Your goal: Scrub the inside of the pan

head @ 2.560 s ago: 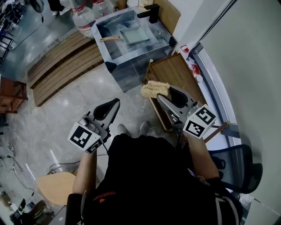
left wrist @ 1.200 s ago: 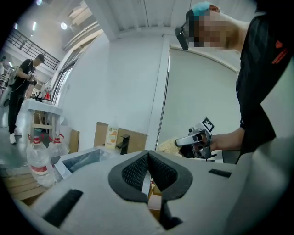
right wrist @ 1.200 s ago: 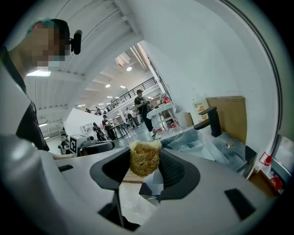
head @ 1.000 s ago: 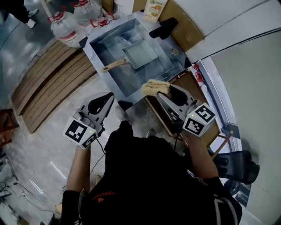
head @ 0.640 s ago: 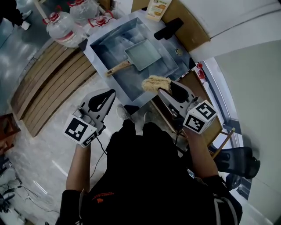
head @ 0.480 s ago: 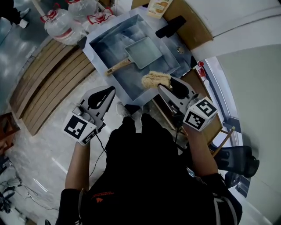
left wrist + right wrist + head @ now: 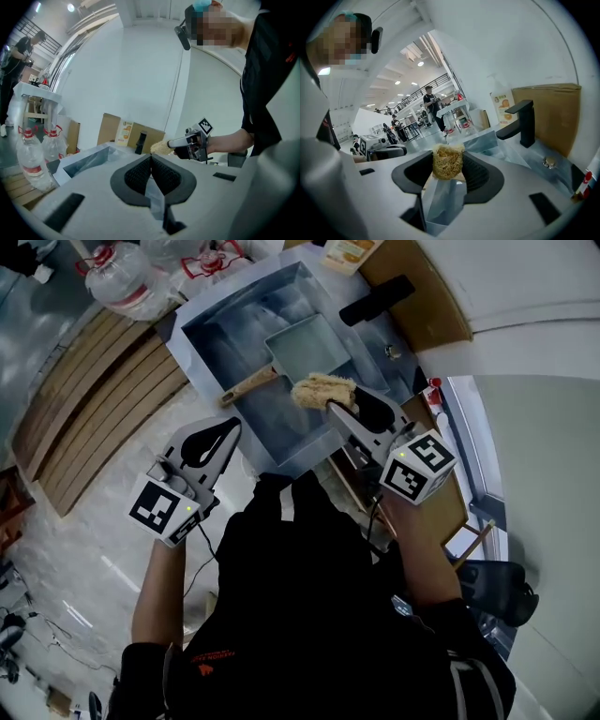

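Water bottles (image 7: 120,287) stand beside wooden slats (image 7: 89,395), black faucet (image 7: 377,300) well apart.

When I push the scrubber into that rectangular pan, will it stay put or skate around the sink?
Probably slides: the pan lies loose on the smooth sink floor, nothing bracing it. Unlikely to tip; it looks shallow and flat. Its wooden handle juts free, so the left gripper, shut and empty, could steady it.

A steel sink (image 7: 208,332) holds a rectangular pan (image 7: 307,341) flat on its bottom, with the pan's wooden handle (image 7: 249,385) pointing toward the near wall. A black faucet (image 7: 377,299) stands on the rim. On the polished floor (image 7: 75,512) beside it lie wooden slats (image 7: 89,381), and water jugs (image 7: 122,292) stand there.
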{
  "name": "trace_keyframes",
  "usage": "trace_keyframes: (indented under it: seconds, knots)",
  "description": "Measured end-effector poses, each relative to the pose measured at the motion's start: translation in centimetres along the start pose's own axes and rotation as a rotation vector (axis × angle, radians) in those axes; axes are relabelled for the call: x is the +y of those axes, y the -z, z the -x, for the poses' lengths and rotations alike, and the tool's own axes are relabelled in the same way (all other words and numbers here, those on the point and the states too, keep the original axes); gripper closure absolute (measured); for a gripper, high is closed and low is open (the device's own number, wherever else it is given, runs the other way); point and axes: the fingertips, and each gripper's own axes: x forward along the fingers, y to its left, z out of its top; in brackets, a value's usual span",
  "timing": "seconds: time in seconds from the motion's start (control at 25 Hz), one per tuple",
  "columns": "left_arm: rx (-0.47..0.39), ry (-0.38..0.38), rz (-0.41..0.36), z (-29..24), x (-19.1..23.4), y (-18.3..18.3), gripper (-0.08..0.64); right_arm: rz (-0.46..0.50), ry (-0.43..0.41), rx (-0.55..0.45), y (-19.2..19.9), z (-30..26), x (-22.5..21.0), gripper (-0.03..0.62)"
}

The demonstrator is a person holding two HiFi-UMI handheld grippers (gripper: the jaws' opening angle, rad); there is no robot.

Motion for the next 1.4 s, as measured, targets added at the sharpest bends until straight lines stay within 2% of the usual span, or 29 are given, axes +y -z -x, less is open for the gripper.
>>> trace_keyframes:
  seconds: [0.24,0.4,0.56,0.76,0.96,1.2,1.4]
  knots:
    - [0.025,-0.018,0.003,-3.2,1.7,0.5,0.541,-0.028,-0.026,0.035,0.1,-2.4,-3.6,0.393]
    - [0.061,-0.041,0.056,-5.1,2.7,0.9,0.541,-0.039,-0.032,0.060,0.4,-4.2,-6.4,0.393]
    - [0.072,-0.052,0.059,-6.7,3.9,1.4,0.541,-0.043,-0.014,0.088,1.1,-6.4,-9.6,0.393]
    - [0.099,-0.056,0.087,-8.3,4.8,2.3,0.541,-0.028,0.090,0.144,3.2,-9.0,-13.7,0.394]
    - [0.115,-0.052,0.114,-9.1,5.7,3.6,0.541,0.033,0.166,0.203,5.6,-11.5,-15.8,0.394]
    - [0.100,-0.044,0.135,-9.4,6.8,4.3,0.541,0.151,0.276,0.257,7.5,-13.9,-18.6,0.394]
    - [0.076,-0.032,0.175,-8.8,7.1,4.8,0.541,0.166,0.368,0.273,8.8,-15.3,-20.2,0.397]
